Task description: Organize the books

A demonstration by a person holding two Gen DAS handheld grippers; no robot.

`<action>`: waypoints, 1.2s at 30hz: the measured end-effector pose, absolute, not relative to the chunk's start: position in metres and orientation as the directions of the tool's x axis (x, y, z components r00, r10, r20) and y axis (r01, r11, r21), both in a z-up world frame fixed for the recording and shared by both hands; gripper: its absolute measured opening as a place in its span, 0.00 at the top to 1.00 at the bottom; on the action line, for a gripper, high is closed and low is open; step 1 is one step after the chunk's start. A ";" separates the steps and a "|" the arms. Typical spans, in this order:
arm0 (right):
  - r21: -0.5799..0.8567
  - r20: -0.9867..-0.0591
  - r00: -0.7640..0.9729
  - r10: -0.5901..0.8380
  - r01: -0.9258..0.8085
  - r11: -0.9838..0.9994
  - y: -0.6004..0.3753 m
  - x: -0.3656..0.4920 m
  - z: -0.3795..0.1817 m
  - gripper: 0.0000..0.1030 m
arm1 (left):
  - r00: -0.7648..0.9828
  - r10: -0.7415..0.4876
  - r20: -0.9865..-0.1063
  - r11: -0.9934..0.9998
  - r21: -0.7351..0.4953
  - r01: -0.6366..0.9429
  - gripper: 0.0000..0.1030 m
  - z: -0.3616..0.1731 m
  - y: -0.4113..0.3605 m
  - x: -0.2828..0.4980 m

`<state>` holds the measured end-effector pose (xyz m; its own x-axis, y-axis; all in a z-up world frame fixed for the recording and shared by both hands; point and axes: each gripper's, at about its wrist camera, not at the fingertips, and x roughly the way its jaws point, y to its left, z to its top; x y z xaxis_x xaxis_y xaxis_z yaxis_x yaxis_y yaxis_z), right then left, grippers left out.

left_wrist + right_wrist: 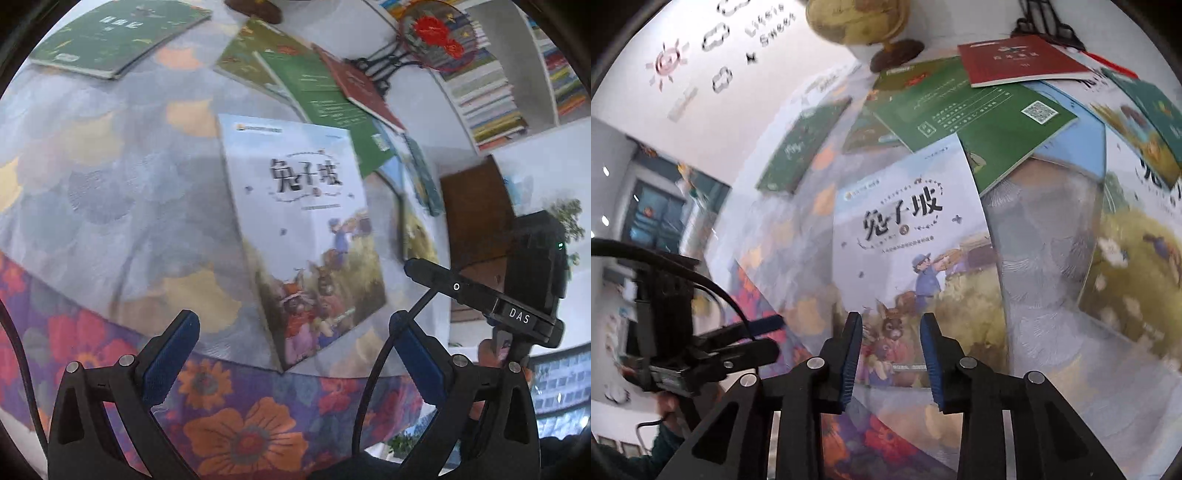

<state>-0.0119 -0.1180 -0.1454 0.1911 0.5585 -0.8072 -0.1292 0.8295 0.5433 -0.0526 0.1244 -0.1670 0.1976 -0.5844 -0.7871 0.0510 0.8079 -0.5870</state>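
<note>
A red book lies atop overlapping books behind the picture book.

Both grippers' jaws apart, empty.

The right tongs hover slightly parted above a pale illustrated book on the worktop; green book and red book overlap behind.

Two black plastic two-finger grippers. Left gripper: angular black arms with triangular cut-outs, ridged blue rubber pads, round silver screws at the pivots, thin black cable along the left edge. Right gripper: same black frame, blue ribbed pads, silver screws. Black camera box with a green light, white "DAS" lettering on its mount. Dark teal sleeve.
</note>
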 end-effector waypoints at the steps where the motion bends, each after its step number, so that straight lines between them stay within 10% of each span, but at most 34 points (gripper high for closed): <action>1: 0.565 -0.790 0.209 0.577 -0.119 0.817 -0.123 -0.014 -0.143 0.69 | 0.196 -0.605 -0.772 0.793 -0.605 0.064 0.01 -0.165 0.124 -0.052; 4: 0.692 -0.668 0.262 0.696 -0.124 0.711 -0.142 -0.026 -0.129 0.66 | 0.192 -0.756 -0.626 0.650 -0.753 0.104 0.01 -0.152 0.131 -0.054; 8: 0.752 -0.552 0.339 0.762 -0.191 0.630 -0.154 -0.046 -0.110 0.23 | 0.173 -0.839 -0.515 0.539 -0.829 0.146 0.01 -0.134 0.131 -0.053; 14: 0.652 -0.677 0.438 0.591 -0.015 0.758 -0.173 -0.049 -0.130 0.23 | 0.151 -0.897 -0.415 0.434 -0.892 0.124 0.01 -0.124 0.137 -0.053; 21: 0.777 -0.530 0.313 0.788 -0.193 0.599 -0.168 -0.046 -0.133 0.23 | 0.198 -0.611 -0.767 0.782 -0.623 -0.002 0.01 -0.157 0.132 -0.040; 23: 0.711 -0.605 0.290 0.742 -0.222 0.667 -0.163 -0.044 -0.140 0.24 | 0.172 -0.547 -0.819 0.830 -0.558 -0.017 0.01 -0.174 0.126 -0.039; 26: 0.500 -0.798 0.253 0.547 -0.227 0.836 -0.148 -0.035 -0.166 0.58 | 0.150 -0.474 -0.868 0.875 -0.483 -0.028 0.01 -0.192 0.111 -0.042; 36: 0.334 -0.877 0.299 0.375 -0.180 0.925 -0.128 -0.014 -0.197 0.61 | 0.230 -0.250 -0.941 0.968 -0.242 0.062 0.10 -0.192 0.070 -0.053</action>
